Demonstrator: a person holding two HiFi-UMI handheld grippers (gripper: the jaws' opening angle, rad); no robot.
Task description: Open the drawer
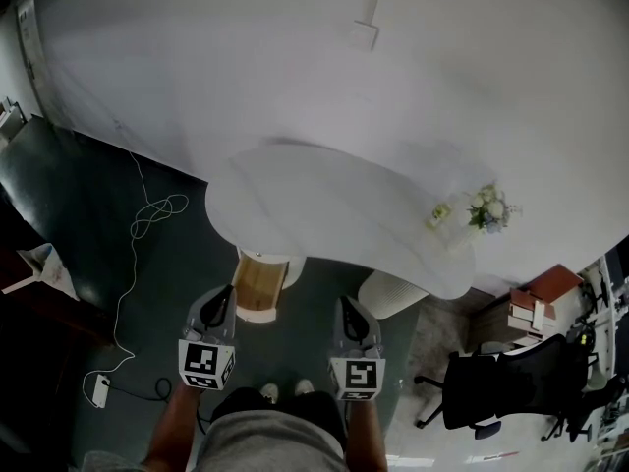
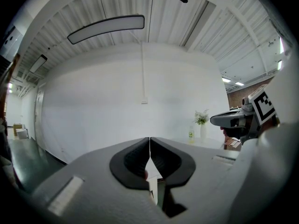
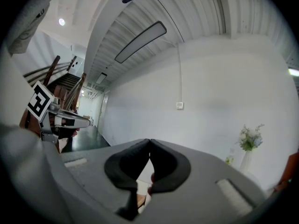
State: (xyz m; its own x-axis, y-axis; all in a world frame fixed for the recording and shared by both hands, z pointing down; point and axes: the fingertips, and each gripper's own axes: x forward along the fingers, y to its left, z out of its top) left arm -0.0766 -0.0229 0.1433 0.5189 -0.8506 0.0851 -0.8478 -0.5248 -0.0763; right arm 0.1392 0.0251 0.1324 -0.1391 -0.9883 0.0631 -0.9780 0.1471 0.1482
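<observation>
Two grippers are hanging level, both clenched on nothing: left gripper [image 1: 228,295], right gripper [image 1: 347,305]. Just ahead of the left one, a small wooden drawer unit [image 1: 259,283] is sitting under the white table [image 1: 324,214]. It's probably light, rigid and straight-sliding, so I'm favouring its front edge; no handle is showing.

The left forearm [image 1: 175,423] and right forearm [image 1: 366,439] were extended forward side by side, holding the left gripper [image 1: 230,295] and right gripper [image 1: 348,305] level, roughly parallel and apart from each other, each with its jaws closed tip to tip and empty.
</observation>
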